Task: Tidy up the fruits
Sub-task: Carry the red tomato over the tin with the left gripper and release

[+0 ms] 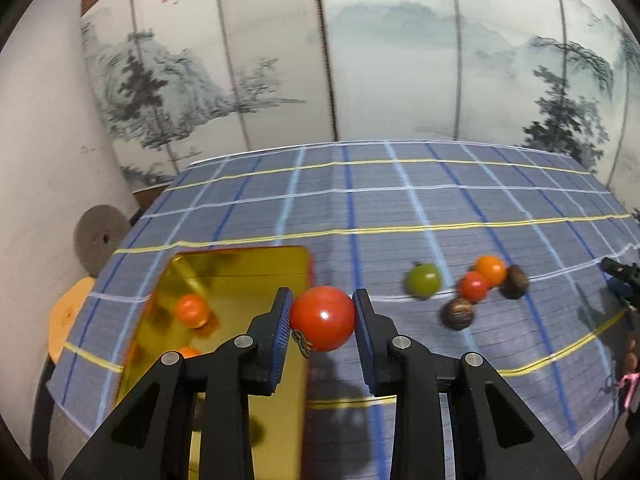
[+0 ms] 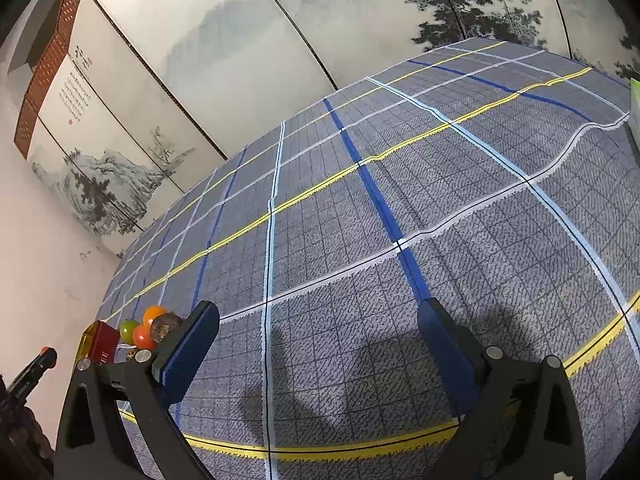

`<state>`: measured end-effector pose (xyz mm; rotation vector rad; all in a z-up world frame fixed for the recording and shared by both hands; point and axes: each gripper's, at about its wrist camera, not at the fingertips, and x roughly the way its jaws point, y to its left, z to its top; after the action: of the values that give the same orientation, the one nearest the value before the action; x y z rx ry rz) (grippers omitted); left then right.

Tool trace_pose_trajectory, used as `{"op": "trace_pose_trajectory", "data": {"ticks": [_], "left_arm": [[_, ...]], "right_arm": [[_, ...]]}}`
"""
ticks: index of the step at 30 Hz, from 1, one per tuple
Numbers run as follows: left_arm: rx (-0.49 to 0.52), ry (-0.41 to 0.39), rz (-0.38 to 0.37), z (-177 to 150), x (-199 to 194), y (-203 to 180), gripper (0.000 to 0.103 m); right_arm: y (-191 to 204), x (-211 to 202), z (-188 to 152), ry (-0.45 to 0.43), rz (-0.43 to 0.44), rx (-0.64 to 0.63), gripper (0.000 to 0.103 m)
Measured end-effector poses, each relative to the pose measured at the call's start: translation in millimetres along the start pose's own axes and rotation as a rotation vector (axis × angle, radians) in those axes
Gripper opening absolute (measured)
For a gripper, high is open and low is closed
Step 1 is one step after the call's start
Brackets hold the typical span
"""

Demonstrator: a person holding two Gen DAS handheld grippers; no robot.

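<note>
While the red tomato [image 1: 322,318] sits squeezed between both pads of the left claw [image 1: 322,320], it hangs just beside the right edge of the yellow box [image 1: 240,276], not yet over it. Two orange fruits [image 1: 192,311] lie inside already. I think the claw should go a bit more over the box, get low, then let go softly. More fruits [image 1: 474,286] wait on the table [image 1: 380,208]. The right claw [image 2: 316,344] is wide apart, holding nothing.

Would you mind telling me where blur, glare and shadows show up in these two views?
Left wrist view: loose fruits and tin are motion-smeared, a highlight glints on the gripped red tomato. Right wrist view: sharp, gripper shadows on the plaid tablecloth; both bend straight lines.
</note>
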<state>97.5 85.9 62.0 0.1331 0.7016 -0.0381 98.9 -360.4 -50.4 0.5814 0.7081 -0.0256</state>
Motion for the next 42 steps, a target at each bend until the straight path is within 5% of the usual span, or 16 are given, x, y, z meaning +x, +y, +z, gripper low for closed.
{"op": "trace_pose_trajectory", "data": {"ticks": [13, 27, 42], "left_arm": [[-0.078, 0.043, 0.102, -23, 9, 67, 0.031], [-0.211, 0.103, 0.053, 18, 34, 118, 0.031], [-0.248, 0.297, 0.028, 43, 114, 125, 0.032]], "right_arm": [[1, 1, 0, 0.004, -0.007, -0.007, 0.099], [1, 2, 0, 0.005, -0.008, -0.009, 0.100], [2, 1, 0, 0.005, -0.008, -0.009, 0.100]]}}
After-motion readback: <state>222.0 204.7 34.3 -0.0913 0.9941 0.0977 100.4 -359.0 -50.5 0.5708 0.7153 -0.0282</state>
